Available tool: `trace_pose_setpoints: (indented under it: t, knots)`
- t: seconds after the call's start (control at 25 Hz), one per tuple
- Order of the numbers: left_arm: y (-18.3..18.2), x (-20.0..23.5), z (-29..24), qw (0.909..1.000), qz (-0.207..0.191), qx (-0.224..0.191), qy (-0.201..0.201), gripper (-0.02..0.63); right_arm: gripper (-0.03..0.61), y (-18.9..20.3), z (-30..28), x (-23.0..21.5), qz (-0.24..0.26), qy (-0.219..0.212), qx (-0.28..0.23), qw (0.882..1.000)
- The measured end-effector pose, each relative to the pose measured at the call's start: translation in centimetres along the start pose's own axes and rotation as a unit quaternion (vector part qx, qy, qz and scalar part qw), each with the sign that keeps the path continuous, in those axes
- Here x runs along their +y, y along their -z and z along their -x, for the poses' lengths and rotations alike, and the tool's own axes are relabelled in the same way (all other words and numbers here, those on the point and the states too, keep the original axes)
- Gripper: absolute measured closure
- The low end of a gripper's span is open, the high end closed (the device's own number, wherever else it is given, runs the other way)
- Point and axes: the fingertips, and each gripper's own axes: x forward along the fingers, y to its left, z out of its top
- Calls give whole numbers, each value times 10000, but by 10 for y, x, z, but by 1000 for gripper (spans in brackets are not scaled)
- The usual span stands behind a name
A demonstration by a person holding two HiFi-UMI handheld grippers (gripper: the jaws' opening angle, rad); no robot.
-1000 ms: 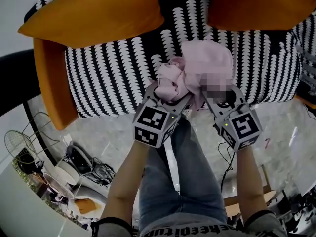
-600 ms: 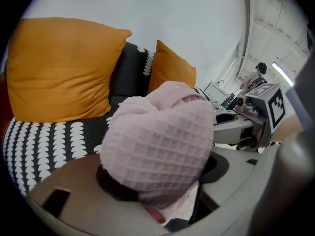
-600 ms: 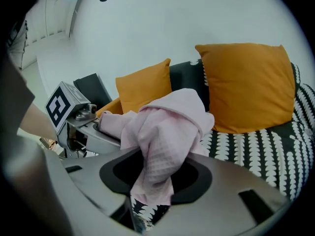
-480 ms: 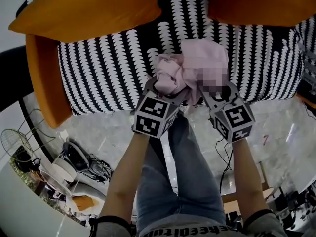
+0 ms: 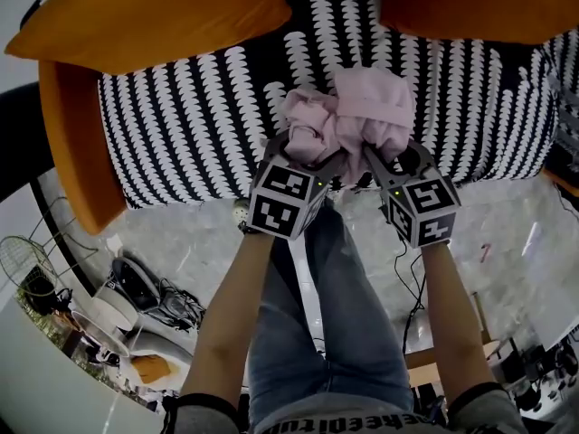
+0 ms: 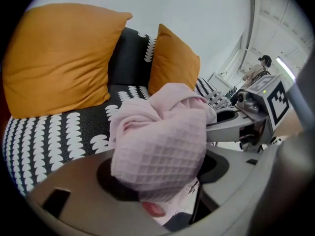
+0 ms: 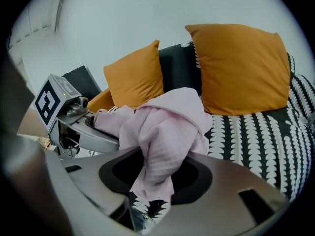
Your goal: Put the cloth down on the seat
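Pink and waffle-woven, the cloth (image 5: 348, 120) sits bunched in a crumpled ball at the upper centre of the head view, over the front edge of the black-and-white patterned seat (image 5: 181, 143); whether it already rests on the cushion cannot be told from above. The left gripper (image 5: 306, 156) pinches the left lobe of the bundle, and in its own view the fabric (image 6: 162, 146) fills the gap between the jaws and bulges out over them. The right gripper (image 5: 395, 161) has its jaws opening, with a narrow fold of the cloth (image 7: 162, 136) hanging loose between them and dark space on either side of it. Only the gripper views show the square weave and two orange cushions (image 7: 236, 68) standing upright against the dark backrest. Each also catches the other tool, marker cube included: the right one at centre right of the left gripper view (image 6: 261, 102), the left one at centre left of the right gripper view (image 7: 64, 112). Only the head view shows the person's bare forearms, jeans and the pale stone floor (image 5: 507, 233) below the seat.
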Motion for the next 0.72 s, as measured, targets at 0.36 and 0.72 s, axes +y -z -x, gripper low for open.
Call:
trace_pose_setpoints:
  t: [0.36,0.72]
  knots:
    - [-16,-2,-22,9998,18,-96,-192,305,394,0,0,-37,-17,90,15,10000]
    - [-35,6,32,9968,110,-594,-530,310,414,-21,37,-26,-130,296,-433,9985]
